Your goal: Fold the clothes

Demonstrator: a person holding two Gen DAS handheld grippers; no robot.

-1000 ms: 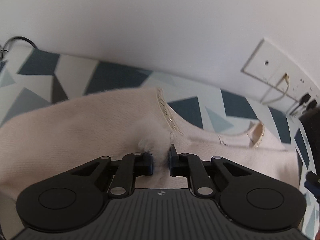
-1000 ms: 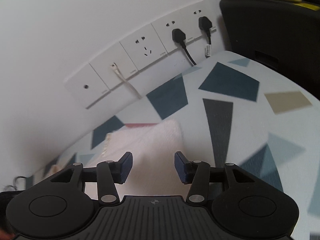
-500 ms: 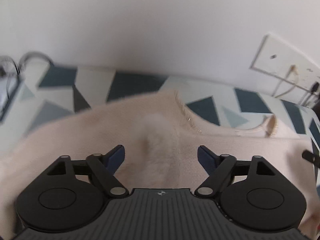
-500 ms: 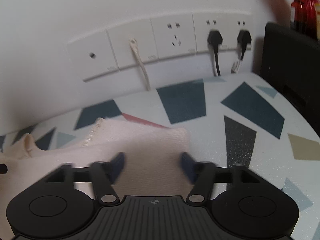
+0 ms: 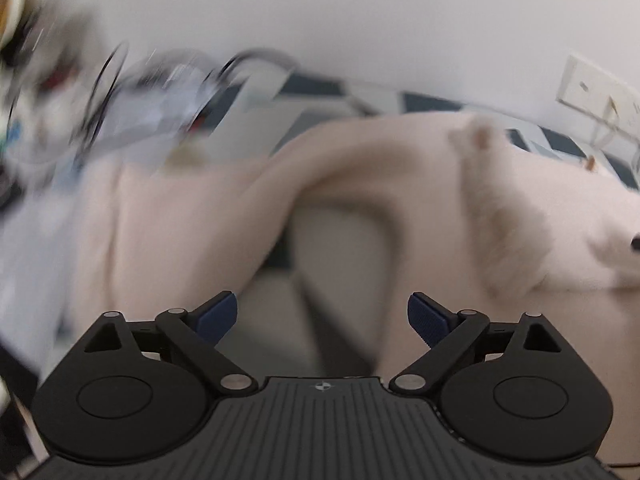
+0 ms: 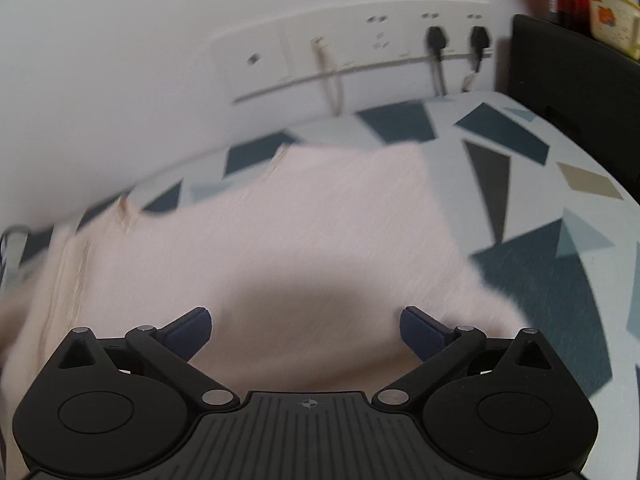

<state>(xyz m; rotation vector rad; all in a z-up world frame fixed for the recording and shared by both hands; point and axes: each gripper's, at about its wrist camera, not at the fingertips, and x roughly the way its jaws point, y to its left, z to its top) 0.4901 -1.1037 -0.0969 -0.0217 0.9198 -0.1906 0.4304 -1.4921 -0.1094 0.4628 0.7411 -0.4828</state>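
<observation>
A pale pink knitted garment (image 5: 400, 184) lies spread on a table with a blue and grey triangle pattern (image 6: 520, 208). In the left wrist view, which is blurred, my left gripper (image 5: 322, 322) hovers over a curved fold of the garment. Its jaws are opening wide and nothing is pinched between them. In the right wrist view the garment (image 6: 304, 240) fills the middle, its far right corner lying flat. My right gripper (image 6: 304, 330) stands over it, jaws opening wide, pads clear of the cloth.
A white wall with a row of sockets (image 6: 360, 52) and two black plugs (image 6: 436, 36) runs behind the table. A black box (image 6: 572, 92) stands at the right. Blurred cables and clutter (image 5: 100, 92) sit at the far left.
Both grippers let go of the garment and opened wide. The left one swung leftward along the cloth; the right one drew back, so more of the garment shows.
</observation>
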